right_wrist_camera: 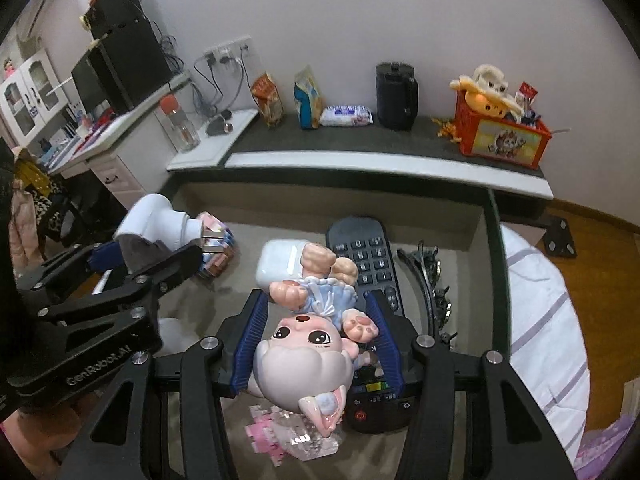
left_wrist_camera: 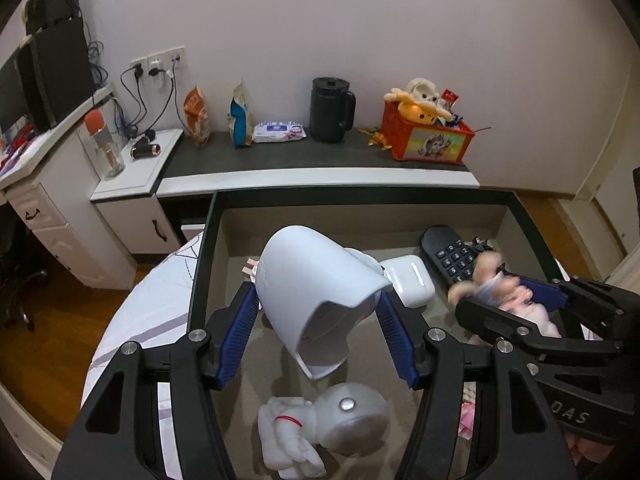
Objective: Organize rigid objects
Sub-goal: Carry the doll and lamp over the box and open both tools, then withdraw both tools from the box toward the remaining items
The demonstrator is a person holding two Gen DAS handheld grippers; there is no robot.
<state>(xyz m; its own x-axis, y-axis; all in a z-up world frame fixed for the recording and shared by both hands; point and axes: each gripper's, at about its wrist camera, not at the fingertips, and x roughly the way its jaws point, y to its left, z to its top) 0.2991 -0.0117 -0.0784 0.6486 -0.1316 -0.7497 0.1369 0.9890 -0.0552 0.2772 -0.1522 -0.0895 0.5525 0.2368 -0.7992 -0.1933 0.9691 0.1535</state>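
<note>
My left gripper (left_wrist_camera: pixel 318 304) is shut on a white hair dryer (left_wrist_camera: pixel 316 292) and holds it above the dark-rimmed tray (left_wrist_camera: pixel 204 256). It also shows in the right wrist view (right_wrist_camera: pixel 156 220). My right gripper (right_wrist_camera: pixel 318 312) is shut on a pink doll figurine (right_wrist_camera: pixel 308 356), held upside down over the tray (right_wrist_camera: pixel 494 248). In the tray lie a black remote (right_wrist_camera: pixel 366 264), a white earbud case (right_wrist_camera: pixel 278 264), a white astronaut toy (left_wrist_camera: pixel 320 424), a pink block model (right_wrist_camera: pixel 296 436), a small patterned box (right_wrist_camera: pixel 218 246) and a metal chain (right_wrist_camera: pixel 432 280).
A ledge (left_wrist_camera: pixel 280 152) behind the tray holds a black kettle (left_wrist_camera: pixel 332 110), snack bags (left_wrist_camera: pixel 240 120), a wipes pack (left_wrist_camera: pixel 280 131) and an orange toy crate (left_wrist_camera: pixel 428 136). A white cabinet (left_wrist_camera: pixel 60 216) stands left. The bed sheet (right_wrist_camera: pixel 548 340) lies right of the tray.
</note>
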